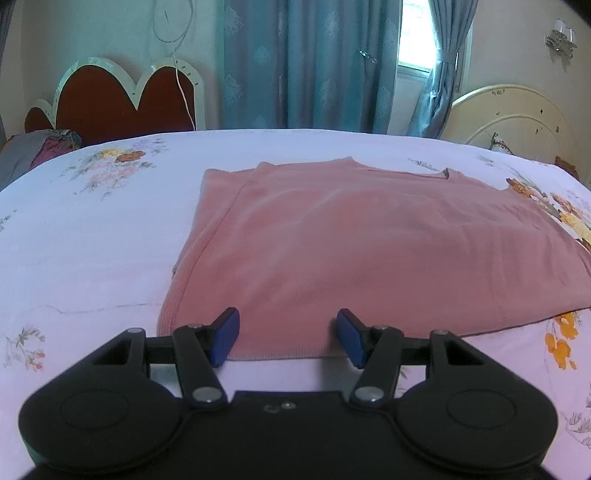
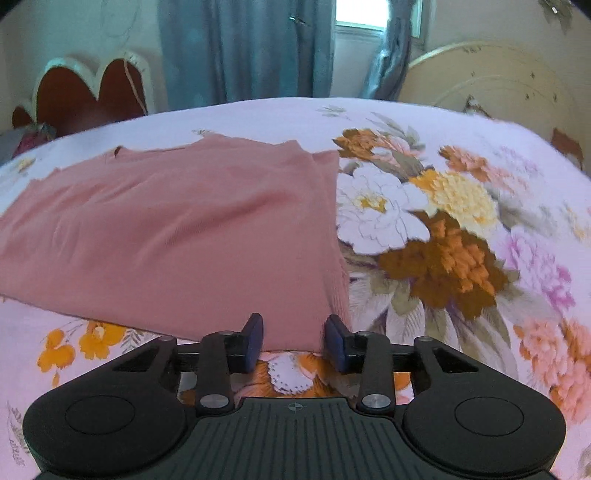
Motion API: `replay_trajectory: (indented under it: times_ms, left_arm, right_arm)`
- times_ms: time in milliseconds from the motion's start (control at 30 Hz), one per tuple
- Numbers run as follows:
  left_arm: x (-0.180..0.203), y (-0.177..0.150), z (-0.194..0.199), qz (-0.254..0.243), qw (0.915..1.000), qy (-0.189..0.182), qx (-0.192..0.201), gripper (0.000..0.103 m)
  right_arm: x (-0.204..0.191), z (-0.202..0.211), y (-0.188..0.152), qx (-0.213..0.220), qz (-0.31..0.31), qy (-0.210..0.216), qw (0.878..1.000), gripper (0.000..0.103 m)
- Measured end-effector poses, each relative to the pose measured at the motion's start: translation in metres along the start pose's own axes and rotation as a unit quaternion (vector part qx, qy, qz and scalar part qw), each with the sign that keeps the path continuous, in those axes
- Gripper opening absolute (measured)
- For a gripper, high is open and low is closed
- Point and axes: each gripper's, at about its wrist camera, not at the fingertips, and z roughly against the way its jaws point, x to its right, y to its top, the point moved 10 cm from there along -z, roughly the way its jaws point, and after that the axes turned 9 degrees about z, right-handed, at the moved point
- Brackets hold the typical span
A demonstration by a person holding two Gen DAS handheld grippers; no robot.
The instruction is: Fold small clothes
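A: Lying flat on the bed [image 1: 110, 236] is a pink top [image 1: 332, 240], spread over a pale sheet printed with flowers [image 2: 443, 229].

B: And the room?

A: Blue curtains [image 1: 295, 62] hang behind the bed beside a bright window [image 1: 415, 33]. A red headboard with a white scalloped edge [image 1: 122, 99] stands far left, a cream round one [image 1: 517, 118] far right.

B: The grippers?

A: The left gripper [image 1: 288, 338] is released, its blue pads wide apart over the top's near hem. The right gripper [image 2: 293, 341] is narrower but also released, its pads apart at the near right corner, cloth between them.
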Motion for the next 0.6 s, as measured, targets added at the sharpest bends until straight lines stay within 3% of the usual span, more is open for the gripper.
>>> replay_trajectory:
  times_ms: [67,233,367,467,600]
  left_arm:
    - [0.001,-0.002,-0.001,0.003,1.0000,0.002,-0.003,0.059]
    - [-0.001,-0.005,-0.002,0.007,1.0000,0.005,-0.005,0.060]
    - [-0.001,-0.008,-0.001,0.000,1.0000,0.004,-0.003,0.060]
    - [-0.002,-0.008,-0.002,0.003,1.0000,0.002,-0.001,0.060]
    - [-0.003,-0.008,-0.002,0.004,1.0000,0.001,0.000,0.060]
  right_arm:
    - [-0.007,0.003,0.009,0.016,0.000,0.004,1.000,0.024]
    - [-0.013,-0.012,-0.003,-0.016,0.017,-0.001,1.000,0.024]
    - [-0.010,-0.002,0.004,0.005,0.005,-0.005,1.000,0.024]
    - [-0.006,-0.012,-0.005,-0.022,0.001,-0.006,1.000,0.024]
    - [-0.005,-0.011,-0.005,-0.023,-0.007,-0.002,1.000,0.024]
